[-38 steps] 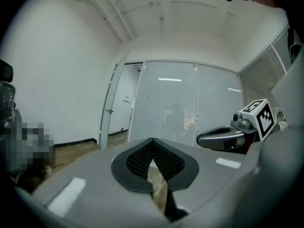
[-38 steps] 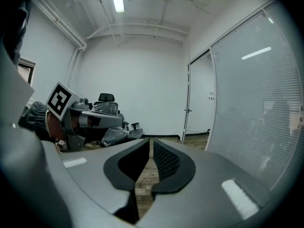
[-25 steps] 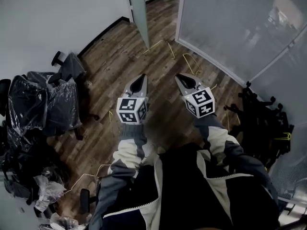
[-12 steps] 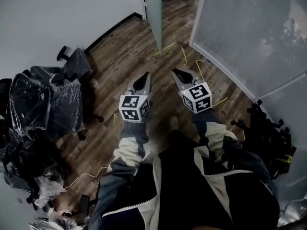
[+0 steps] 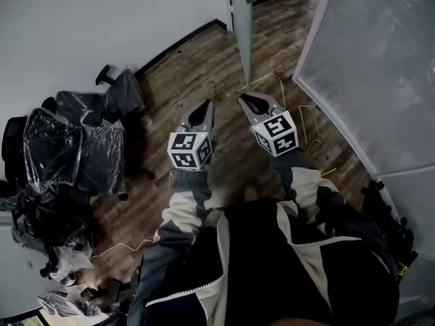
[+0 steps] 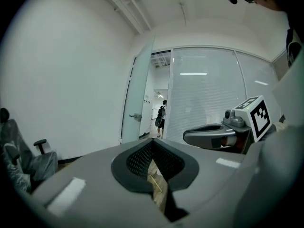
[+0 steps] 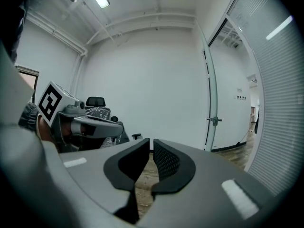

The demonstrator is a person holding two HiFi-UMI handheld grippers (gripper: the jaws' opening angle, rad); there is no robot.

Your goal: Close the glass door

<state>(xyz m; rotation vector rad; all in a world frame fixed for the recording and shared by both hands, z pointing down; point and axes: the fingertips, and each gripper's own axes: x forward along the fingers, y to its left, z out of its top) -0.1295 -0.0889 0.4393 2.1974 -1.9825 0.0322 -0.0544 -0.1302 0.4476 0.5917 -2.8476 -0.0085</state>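
Glass door (image 5: pixel 242 39) stands open ahead, edge-on to the person, swung away from the frosted partition (image 5: pixel 380 66). Over the last second it has come nearer in the head view, and the partition has slid off to the right. I judge this is still the approach, with the door untouched. The left tongs (image 5: pixel 206 106) and right tongs (image 5: pixel 245 99) point at it, both pinched nearly together and holding nothing. The door is a thin, pale-green translucent slab with a small metal lever handle (image 7: pixel 214 120). The wood floor (image 5: pixel 204 66) is dark, grained planking, and the office chairs (image 5: pixel 68 148) at left sit under crinkled glossy plastic.
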